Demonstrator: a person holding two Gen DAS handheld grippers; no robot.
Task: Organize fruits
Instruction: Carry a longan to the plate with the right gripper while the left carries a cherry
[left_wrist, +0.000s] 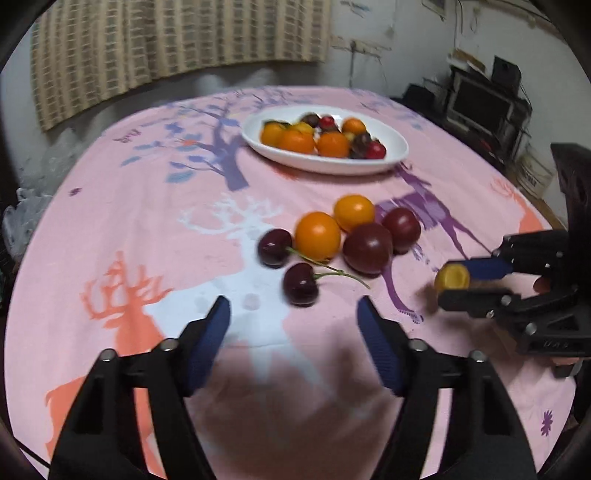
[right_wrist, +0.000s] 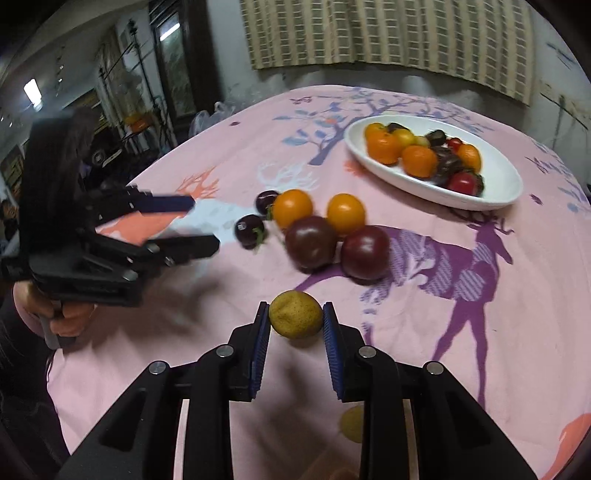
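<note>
Between the blue pads of the right gripper (right_wrist: 295, 325) sits a small yellow fruit (right_wrist: 294, 318), clamped and held low over the pink tablecloth (right_wrist: 480, 350), just short of the loose pile of tomatoes and cherries (right_wrist: 321, 229). The left gripper (left_wrist: 293, 314) hovers level on the pile's other side, spread wide, holding nothing. Beyond the pile lies the white dish (right_wrist: 509, 184) of fruit.

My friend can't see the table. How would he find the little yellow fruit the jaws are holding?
Start at the white dish of fruit, then come toward the loose pile on the pink cloth. Nearer still, the right gripper pinches a yellow fruit, dull and speckled, unlike the glossy orange and dark red ones.
</note>
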